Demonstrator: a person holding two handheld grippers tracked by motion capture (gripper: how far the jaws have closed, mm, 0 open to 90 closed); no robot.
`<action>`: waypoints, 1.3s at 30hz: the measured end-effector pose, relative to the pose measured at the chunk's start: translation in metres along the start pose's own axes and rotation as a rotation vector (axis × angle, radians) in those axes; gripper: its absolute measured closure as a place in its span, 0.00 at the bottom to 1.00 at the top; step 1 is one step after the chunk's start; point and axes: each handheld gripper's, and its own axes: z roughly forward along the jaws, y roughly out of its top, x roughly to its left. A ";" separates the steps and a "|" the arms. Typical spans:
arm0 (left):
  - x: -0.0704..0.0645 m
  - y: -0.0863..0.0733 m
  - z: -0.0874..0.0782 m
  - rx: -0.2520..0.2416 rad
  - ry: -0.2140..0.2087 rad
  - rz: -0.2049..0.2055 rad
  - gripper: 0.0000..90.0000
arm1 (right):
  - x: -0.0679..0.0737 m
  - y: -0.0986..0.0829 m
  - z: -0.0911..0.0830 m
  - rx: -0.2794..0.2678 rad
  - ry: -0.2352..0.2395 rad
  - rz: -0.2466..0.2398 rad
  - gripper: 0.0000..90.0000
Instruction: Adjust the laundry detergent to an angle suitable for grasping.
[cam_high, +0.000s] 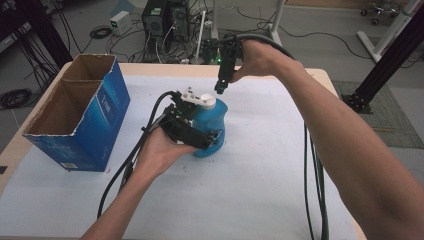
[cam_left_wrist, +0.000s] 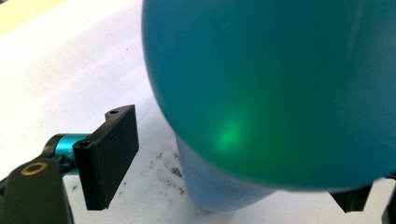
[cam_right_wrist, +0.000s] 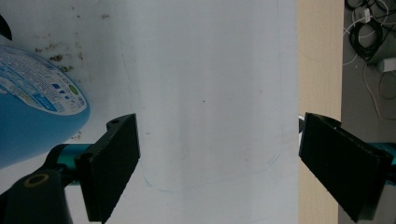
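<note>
With the left gripper (cam_high: 212, 136) clamped around the blue bottle (cam_high: 212, 127) at table centre, bring the spread-jawed right gripper (cam_high: 220, 89), hovering at its 12 o'clock, squarely down over the white cap (cam_high: 207, 101) before closing.

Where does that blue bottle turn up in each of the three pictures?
High view: the blue bottle stands mid-table, with the left gripper around it.
Left gripper view: its body looms across the upper right, between the jaws.
Right gripper view: its labelled side shows at the left edge.
Shared landmark: the white table cover.
</note>
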 end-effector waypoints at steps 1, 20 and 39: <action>0.000 0.000 0.000 -0.004 -0.002 0.000 0.16 | 0.000 0.000 0.000 0.001 0.000 0.001 0.13; -0.009 0.002 -0.001 -0.078 -0.014 0.035 0.30 | 0.000 -0.004 -0.003 0.010 -0.011 0.006 0.13; -0.011 0.001 -0.004 -0.090 0.010 0.050 0.38 | 0.001 -0.002 -0.002 0.017 -0.010 -0.004 0.13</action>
